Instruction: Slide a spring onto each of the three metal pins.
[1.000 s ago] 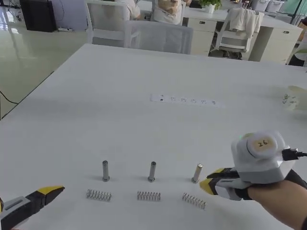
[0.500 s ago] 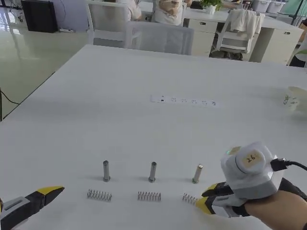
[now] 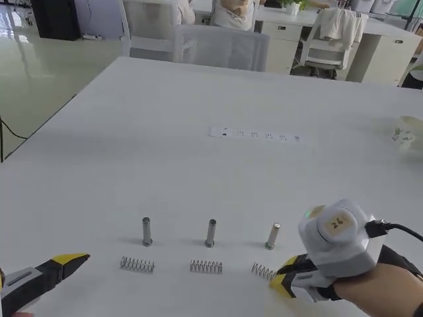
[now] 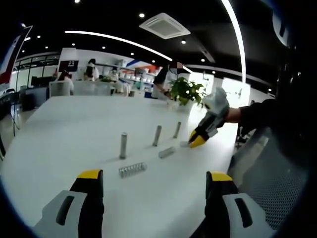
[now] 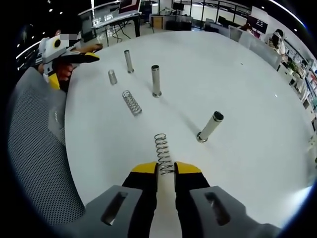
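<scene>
A: Left side first. How does the left gripper stand?

B: The left gripper is spread wide, with nothing between its jaws. It hangs over the white table, well to the left of the middle pin and nearer the person.

A: And the pins?

B: Three stand in a row, all apart from one another. The left pin is left of the middle pin, and the right pin is right of it.

A: The springs?

B: Each lies on its side on the table, on the person's side of its pin. The left spring is off to the left of the middle pin. The middle spring lies just in front of it — near, not touching. The right spring lies to the right of the middle pin, in front of the right pin.

A: Where is the right gripper?

B: The right gripper is right of the middle pin, low at the table. Its jaws are drawn narrow, and the right spring's near end sits pinched between the yellow tips. The rest of the spring reaches out ahead of them — beside the right pin and clear of it.

A: Anything beyond?

B: A power strip lies well behind the middle pin, farther up the table.
</scene>
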Demonstrator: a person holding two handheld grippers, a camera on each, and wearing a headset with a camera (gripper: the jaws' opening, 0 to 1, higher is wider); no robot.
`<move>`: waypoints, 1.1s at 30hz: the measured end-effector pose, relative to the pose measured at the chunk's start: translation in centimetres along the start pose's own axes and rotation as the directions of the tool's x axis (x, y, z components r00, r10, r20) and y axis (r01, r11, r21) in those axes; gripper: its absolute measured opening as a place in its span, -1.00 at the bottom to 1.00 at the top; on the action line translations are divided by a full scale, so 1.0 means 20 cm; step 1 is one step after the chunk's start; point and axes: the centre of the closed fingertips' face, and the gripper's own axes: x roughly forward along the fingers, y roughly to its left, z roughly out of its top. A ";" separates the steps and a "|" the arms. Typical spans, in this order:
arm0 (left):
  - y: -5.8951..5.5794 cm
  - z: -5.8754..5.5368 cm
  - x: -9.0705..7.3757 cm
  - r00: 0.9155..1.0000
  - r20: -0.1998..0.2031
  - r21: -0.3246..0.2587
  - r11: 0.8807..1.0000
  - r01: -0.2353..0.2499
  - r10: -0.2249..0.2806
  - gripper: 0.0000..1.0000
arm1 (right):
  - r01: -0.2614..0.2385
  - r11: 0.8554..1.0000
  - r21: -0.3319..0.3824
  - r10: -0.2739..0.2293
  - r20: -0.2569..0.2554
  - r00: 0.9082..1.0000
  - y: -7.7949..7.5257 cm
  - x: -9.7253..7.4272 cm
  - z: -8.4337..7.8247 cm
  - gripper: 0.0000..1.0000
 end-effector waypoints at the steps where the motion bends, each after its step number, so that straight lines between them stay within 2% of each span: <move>1: 0.00 0.00 0.00 1.000 -0.001 0.001 1.000 0.001 -0.001 0.62 | -0.002 1.000 -0.003 0.002 -0.001 1.000 0.01 0.00 0.00 -0.82; 5: -0.01 0.01 0.01 1.000 -0.001 0.000 1.000 0.013 -0.013 0.58 | 0.004 0.999 -0.036 -0.004 -0.007 1.000 0.01 0.00 0.00 -0.84; 11: -0.03 0.03 0.01 1.000 0.001 0.006 1.000 0.026 -0.026 0.57 | 0.012 1.000 -0.029 -0.013 -0.010 1.000 0.01 -0.01 0.00 -0.85; 15: -0.04 0.05 0.01 0.999 0.008 0.012 0.999 0.034 -0.034 0.56 | 0.011 1.000 -0.023 -0.011 0.013 1.000 0.02 -0.03 0.03 -0.85; 24: -0.08 0.09 0.03 0.998 0.012 0.032 0.997 0.066 -0.067 0.52 | -0.025 0.999 -0.024 0.026 0.058 0.998 0.11 -0.07 0.11 -0.85; 33: -0.14 0.18 0.06 0.992 0.021 0.069 0.990 0.121 -0.123 0.44 | -0.060 0.998 -0.026 0.062 0.119 0.991 0.20 -0.11 0.20 -0.85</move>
